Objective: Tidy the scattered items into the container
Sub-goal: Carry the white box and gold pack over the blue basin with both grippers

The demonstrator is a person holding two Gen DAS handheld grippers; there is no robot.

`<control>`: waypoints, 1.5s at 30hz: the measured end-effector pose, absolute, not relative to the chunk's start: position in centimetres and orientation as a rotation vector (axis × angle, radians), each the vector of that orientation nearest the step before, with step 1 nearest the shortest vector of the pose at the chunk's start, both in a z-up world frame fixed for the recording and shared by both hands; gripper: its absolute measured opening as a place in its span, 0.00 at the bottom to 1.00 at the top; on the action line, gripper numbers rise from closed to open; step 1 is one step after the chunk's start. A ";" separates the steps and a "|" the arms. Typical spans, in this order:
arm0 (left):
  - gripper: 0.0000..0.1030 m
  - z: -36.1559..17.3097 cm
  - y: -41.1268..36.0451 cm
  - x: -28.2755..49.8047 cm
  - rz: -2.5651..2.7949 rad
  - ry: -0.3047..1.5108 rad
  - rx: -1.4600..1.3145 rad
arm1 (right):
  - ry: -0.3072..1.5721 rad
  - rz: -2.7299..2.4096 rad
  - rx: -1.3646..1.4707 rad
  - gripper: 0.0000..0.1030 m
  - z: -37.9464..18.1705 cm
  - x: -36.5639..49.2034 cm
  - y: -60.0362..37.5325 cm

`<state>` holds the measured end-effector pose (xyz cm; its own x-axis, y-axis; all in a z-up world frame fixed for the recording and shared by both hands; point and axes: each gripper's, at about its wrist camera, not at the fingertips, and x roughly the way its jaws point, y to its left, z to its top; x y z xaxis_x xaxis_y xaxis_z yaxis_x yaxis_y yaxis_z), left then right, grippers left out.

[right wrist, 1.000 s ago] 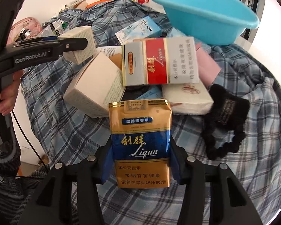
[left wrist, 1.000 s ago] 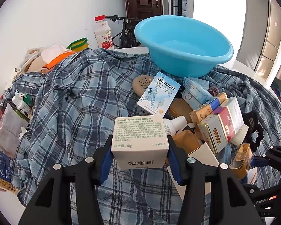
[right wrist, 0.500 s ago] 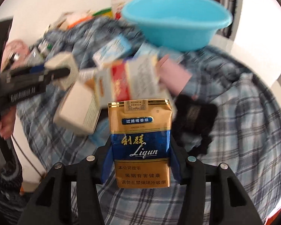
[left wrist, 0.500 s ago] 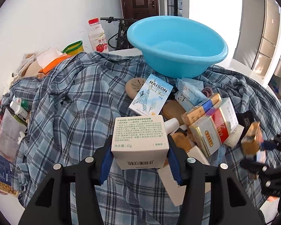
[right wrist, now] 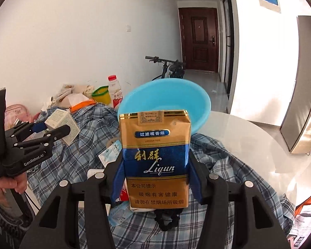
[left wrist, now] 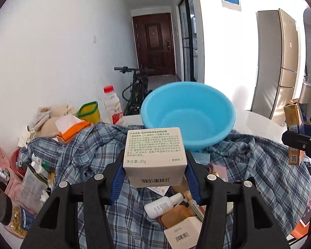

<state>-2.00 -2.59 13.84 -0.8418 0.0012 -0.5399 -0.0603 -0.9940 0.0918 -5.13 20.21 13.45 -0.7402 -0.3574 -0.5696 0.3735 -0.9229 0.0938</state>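
Both hand-held grippers have come up off the pile since the earlier frames; the clutter now sits lower in both views and the blue basin is seen from above the rim. Left hand-held gripper is clamped on the white carton, barcode face toward the camera, held in the air over the plaid shirt, just short of the basin. Right hand-held gripper grips the gold-and-blue cigarette pack upright, blue pads against both its sides; its jaws have just eased slightly wider, pack between them, not dropped. Pack is in front of the basin, above the shirt.

Basin is upright, empty as far as visible, resting on the shirt's far edge on the white round table. Left behind below the left gripper: small white bottle, barcoded box, brown item, partly hidden. Black scrunchie lies under the pack.

Farther left on the table: red-capped drink bottle, yellow-green cup, orange tissue box. A person's hand holds the left gripper's handle. Bicycle and dark door behind.
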 end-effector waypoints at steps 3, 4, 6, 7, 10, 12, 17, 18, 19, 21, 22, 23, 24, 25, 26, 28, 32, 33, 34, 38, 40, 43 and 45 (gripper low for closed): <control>0.53 13.8 -2.3 -2.2 2.960 0.166 -0.894 | 0.037 -2.600 0.870 0.51 13.0 -5.4 20.2; 0.53 13.6 -2.2 -2.4 2.953 0.169 -0.905 | 0.037 -2.596 0.881 0.51 12.7 -5.6 20.0; 0.53 13.3 -2.0 -2.9 2.943 0.175 -0.923 | 0.033 -2.589 0.901 0.51 12.4 -6.1 19.9; 0.53 13.2 -2.0 -3.2 2.940 0.174 -0.928 | 0.029 -2.584 0.911 0.51 12.3 -6.5 19.9; 0.53 12.9 -1.9 -4.4 2.926 0.151 -0.936 | 0.031 -2.586 0.922 0.51 12.3 -7.6 20.0; 0.53 12.8 -2.0 -5.6 2.913 0.104 -0.942 | 0.048 -2.606 0.929 0.51 12.3 -8.5 19.9; 0.53 12.7 -1.5 -8.9 2.915 0.114 -0.945 | 0.026 -2.616 0.949 0.51 12.9 -11.8 20.0; 0.53 12.8 -1.3 -9.5 2.916 0.124 -0.941 | 0.026 -2.624 0.948 0.51 13.0 -12.4 20.0; 0.53 12.9 -1.1 -10.3 2.915 0.128 -0.937 | 0.026 -2.632 0.948 0.51 13.1 -13.2 20.0; 0.53 13.1 -0.8 -11.9 2.908 0.126 -0.937 | 0.014 -2.642 0.952 0.51 13.4 -15.0 19.9; 0.53 13.3 -0.6 -12.9 2.902 0.122 -0.940 | 0.005 -2.641 0.956 0.50 13.5 -15.9 19.7; 0.53 13.5 -0.3 -13.8 2.895 0.118 -0.943 | -0.002 -2.638 0.961 0.50 13.5 -16.9 19.5; 0.53 13.6 -0.2 -14.9 2.888 0.111 -0.946 | -0.009 -2.637 0.968 0.50 13.7 -17.8 19.3; 0.53 13.8 0.0 -15.9 2.885 0.103 -0.947 | -0.014 -2.640 0.974 0.50 13.8 -18.8 19.2; 0.53 14.0 0.1 -16.8 2.884 0.098 -0.946 | -0.018 -2.645 0.977 0.50 14.0 -19.8 19.1; 0.53 14.3 0.5 -18.8 2.886 0.091 -0.942 | -0.021 -2.662 0.986 0.50 14.1 -21.7 18.9; 0.53 14.6 0.7 -21.3 2.856 0.029 -0.961 | -0.049 -2.654 1.016 0.50 14.1 -24.7 18.7; 0.53 14.6 0.9 -21.8 2.850 0.039 -0.963 | -0.054 -2.649 1.019 0.50 14.0 -25.1 18.8; 0.53 14.5 1.1 -22.1 2.850 0.052 -0.963 | -0.055 -2.646 1.023 0.50 13.9 -25.5 18.9; 0.53 13.8 1.7 -24.1 2.834 0.078 -0.994 | -0.051 -2.632 1.046 0.50 13.0 -27.0 18.9; 0.53 13.3 1.7 -25.7 2.807 0.064 -1.032 | -0.058 -2.621 1.072 0.50 12.3 -28.1 18.8; 0.53 12.4 1.9 -28.8 2.786 0.057 -1.095 | -0.082 -2.599 1.114 0.50 11.5 -29.8 18.6; 0.53 11.8 2.1 -31.0 2.789 0.066 -1.124 | -0.099 -2.586 1.133 0.50 11.1 -30.9 18.5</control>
<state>-30.97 2.11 11.79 -0.7131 0.1073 -0.6928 -0.1401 -0.9901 -0.0092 -30.88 18.51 11.15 -0.6368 -0.3123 -0.7050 0.2573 -0.9480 0.1875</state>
